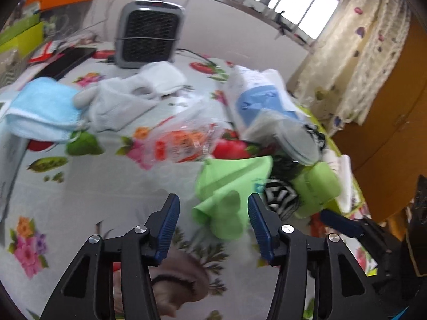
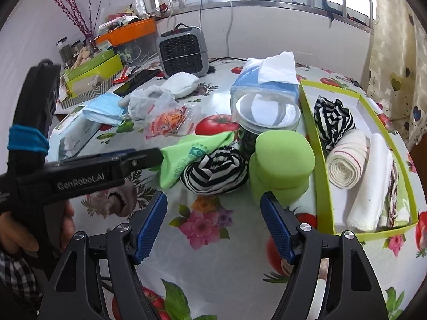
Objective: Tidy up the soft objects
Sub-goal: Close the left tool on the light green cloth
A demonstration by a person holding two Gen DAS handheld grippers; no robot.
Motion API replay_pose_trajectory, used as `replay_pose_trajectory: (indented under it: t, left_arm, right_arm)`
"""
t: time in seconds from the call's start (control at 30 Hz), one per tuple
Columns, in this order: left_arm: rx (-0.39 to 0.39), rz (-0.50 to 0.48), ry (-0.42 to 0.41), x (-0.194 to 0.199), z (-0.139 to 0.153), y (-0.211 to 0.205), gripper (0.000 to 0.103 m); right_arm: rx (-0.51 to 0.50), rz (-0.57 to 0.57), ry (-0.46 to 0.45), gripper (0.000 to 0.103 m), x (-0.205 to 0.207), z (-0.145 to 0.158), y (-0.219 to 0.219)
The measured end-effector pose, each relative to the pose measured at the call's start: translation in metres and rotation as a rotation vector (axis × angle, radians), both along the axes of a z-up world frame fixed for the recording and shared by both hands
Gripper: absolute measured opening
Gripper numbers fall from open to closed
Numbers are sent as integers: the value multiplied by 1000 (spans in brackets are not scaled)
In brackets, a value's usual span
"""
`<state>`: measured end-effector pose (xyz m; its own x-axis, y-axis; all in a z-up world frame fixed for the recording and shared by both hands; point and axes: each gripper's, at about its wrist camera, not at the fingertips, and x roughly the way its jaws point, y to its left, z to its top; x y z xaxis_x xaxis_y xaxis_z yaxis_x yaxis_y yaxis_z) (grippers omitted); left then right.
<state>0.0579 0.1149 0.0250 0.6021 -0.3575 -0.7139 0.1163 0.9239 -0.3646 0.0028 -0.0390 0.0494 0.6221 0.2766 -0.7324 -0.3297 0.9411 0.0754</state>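
A light green cloth [image 1: 226, 184] lies crumpled on the flowered tablecloth, also in the right wrist view [image 2: 192, 150]. My left gripper [image 1: 212, 224] is open, its fingers on either side of the cloth's near end. From the right wrist view the left gripper's tip [image 2: 149, 156] touches the cloth's left edge. A black-and-white striped cloth [image 2: 213, 170] lies next to it, with stacked green sponges [image 2: 283, 162] to its right. My right gripper [image 2: 213, 222] is open and empty, a little short of the striped cloth. A lime-edged tray [image 2: 320, 186] on the right holds rolled cloths [image 2: 344, 160].
A blue towel [image 1: 42, 109], grey and white socks [image 1: 128, 96], a plastic packet [image 1: 181, 141], a tissue pack [image 2: 267, 80], a lidded jar [image 2: 267, 117] and a grey heater [image 2: 184, 50] stand further back. Boxes [image 2: 90, 74] crowd the far left. A pink plush item [image 1: 181, 277] lies under my left gripper.
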Motion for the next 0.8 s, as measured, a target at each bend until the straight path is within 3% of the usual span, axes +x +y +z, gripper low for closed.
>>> replay_pose_trajectory:
  t: [0.23, 0.43, 0.5, 0.53, 0.57, 0.67, 0.8]
  left_arm:
    - [65, -75, 20, 15, -5, -24, 59]
    - [192, -80, 14, 23, -10, -40, 59]
    - [225, -55, 7, 22, -11, -38, 47]
    - [248, -45, 1, 21, -12, -37, 31]
    - [268, -33, -4, 20, -12, -35, 24]
    - [266, -33, -4, 17, -13, -28, 15]
    - [273, -17, -9, 7, -14, -18, 13]
  right_arm:
    - [1, -27, 3, 73, 0, -1, -5]
    - [-4, -32, 1, 73, -2, -1, -6]
    - [-5, -36, 2, 73, -2, -1, -7]
    - [-6, -38, 2, 73, -2, -1, -7]
    - [-5, -40, 3, 73, -2, -1, -7]
    - [0, -39, 4, 73, -1, -1, -8]
    - [1, -34, 4, 73, -1, -2, -7]
